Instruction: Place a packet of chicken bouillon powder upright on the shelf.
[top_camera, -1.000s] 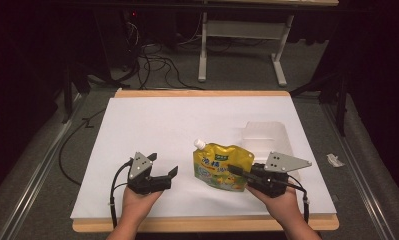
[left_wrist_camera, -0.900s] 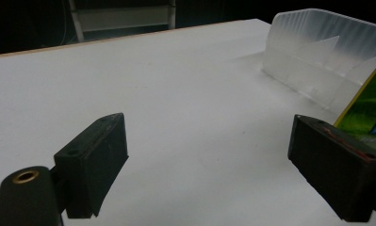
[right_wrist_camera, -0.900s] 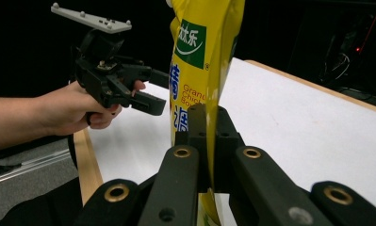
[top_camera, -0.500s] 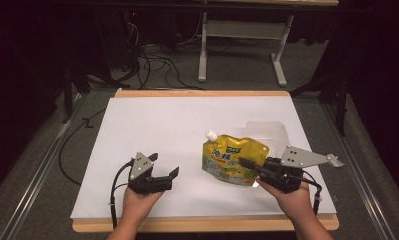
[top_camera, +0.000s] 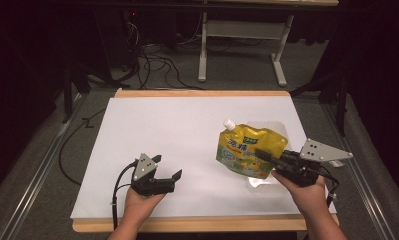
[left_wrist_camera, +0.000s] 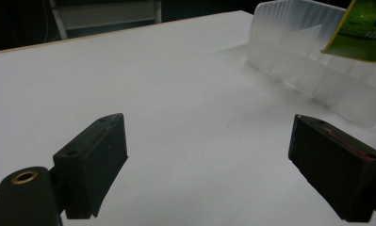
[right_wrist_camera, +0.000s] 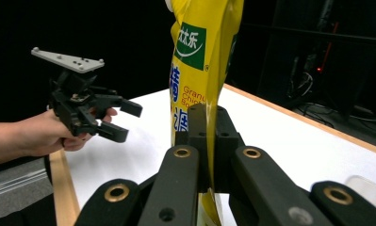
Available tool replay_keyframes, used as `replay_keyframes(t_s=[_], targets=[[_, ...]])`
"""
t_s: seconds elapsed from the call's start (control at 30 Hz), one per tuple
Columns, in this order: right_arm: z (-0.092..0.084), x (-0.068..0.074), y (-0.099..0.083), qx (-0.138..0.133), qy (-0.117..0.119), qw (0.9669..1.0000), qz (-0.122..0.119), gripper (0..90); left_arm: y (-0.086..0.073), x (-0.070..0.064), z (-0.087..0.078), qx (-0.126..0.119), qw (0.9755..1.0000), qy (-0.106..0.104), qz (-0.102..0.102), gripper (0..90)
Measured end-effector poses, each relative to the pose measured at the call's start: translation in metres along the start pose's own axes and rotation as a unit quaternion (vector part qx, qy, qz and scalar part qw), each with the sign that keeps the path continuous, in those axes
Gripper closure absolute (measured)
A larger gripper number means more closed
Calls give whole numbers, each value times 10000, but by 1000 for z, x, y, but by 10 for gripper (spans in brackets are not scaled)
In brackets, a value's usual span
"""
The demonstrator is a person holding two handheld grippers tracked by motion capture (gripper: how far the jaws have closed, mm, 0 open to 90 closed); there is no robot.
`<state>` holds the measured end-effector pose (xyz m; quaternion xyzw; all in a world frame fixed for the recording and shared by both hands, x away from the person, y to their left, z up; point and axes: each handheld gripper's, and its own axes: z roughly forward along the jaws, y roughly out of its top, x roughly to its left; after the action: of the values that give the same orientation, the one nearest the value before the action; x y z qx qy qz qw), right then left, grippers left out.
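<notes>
A yellow spouted pouch (top_camera: pixel 247 149) with a white cap hangs tilted above the table's right side. My right gripper (top_camera: pixel 265 156) is shut on its lower right edge. In the right gripper view the pouch (right_wrist_camera: pixel 202 70) stands upright, pinched between my jaws (right_wrist_camera: pixel 208 136). A clear plastic container (top_camera: pixel 273 126) lies under and behind the pouch, mostly hidden by it. My left gripper (top_camera: pixel 168 167) rests open near the table's front, left of the pouch, with nothing between its pads (left_wrist_camera: pixel 94 162). The container (left_wrist_camera: pixel 308 61) and a corner of the pouch (left_wrist_camera: pixel 364 28) show at the upper right of the left gripper view.
White paper (top_camera: pixel 177 130) covers the wooden table (top_camera: pixel 202 223). In the right gripper view the other hand holds the left gripper (right_wrist_camera: pixel 122 120) near the table's edge. Cables and a metal desk frame (top_camera: pixel 242 40) lie on the floor beyond the table.
My right gripper has carried the pouch to the right and a little upward, over the clear container. The left gripper has stayed where it was.
</notes>
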<state>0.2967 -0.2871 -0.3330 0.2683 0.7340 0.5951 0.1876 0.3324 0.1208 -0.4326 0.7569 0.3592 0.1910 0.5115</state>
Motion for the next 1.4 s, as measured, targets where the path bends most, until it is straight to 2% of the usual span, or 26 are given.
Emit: replay_keyframes(t_s=[0.27,0.43,0.77,1.0,1.13,1.23,1.4], targets=[[-14,-13,-6,27,-223,9997,53,900,-1,-1,1,20,10000,-27,16,123],[-22,-23,-8,-56,-354,9992,158,900,-1,-3,2,35,10000,-52,39,123],[-41,-33,-16,-28,-576,9981,225,900,-1,-3,2,31,10000,-64,42,123],[-52,-39,-20,-46,-683,9972,297,900,-1,-4,2,32,10000,-72,55,123],[-56,-42,-19,-113,-697,9971,292,900,-1,-3,1,26,9999,-89,53,123],[-61,-42,-21,-65,-719,9970,268,900,-1,-3,2,30,9999,-95,41,123],[-70,-47,-26,-134,-749,9964,377,900,-1,-4,3,59,9999,-111,54,123]])
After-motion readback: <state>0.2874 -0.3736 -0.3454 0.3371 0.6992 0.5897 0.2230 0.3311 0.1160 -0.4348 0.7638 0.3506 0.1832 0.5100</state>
